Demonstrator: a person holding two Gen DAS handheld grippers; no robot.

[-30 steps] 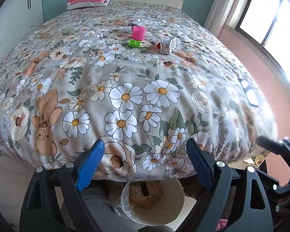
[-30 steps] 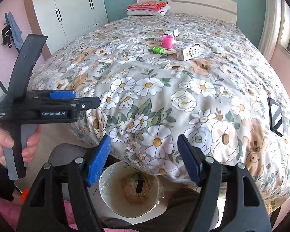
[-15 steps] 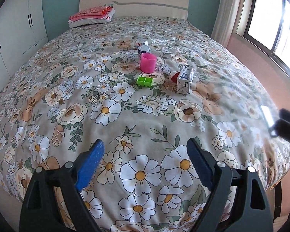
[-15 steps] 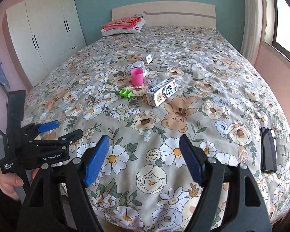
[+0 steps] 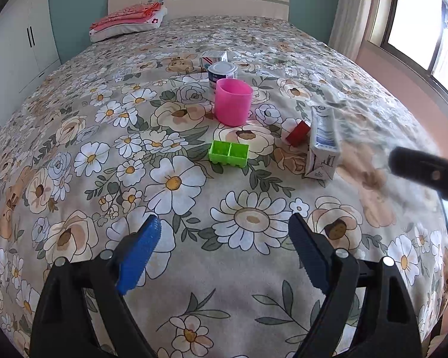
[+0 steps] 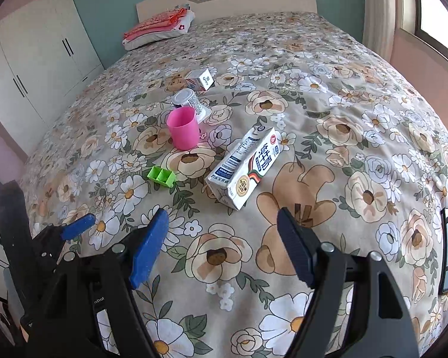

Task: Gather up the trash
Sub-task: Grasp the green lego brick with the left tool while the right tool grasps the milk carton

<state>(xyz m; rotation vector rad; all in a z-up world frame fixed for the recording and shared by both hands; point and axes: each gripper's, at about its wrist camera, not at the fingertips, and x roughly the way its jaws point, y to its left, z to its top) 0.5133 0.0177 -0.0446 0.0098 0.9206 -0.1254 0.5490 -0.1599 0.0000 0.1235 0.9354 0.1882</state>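
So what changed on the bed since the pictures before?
Both tools, the left tool and the right tool, came forward from the foot of the bed, past the bin on the floor, toward the trash. Both are open with nothing in them. The milk carton, pink cup, green piece, tin and small box stayed put.

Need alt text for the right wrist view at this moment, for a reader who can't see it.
The right gripper hangs open over a flowered bed, aimed at a milk carton lying on its side. Beyond it lie a green tray, a pink cup, a can and a small box; the left gripper shows at lower left.
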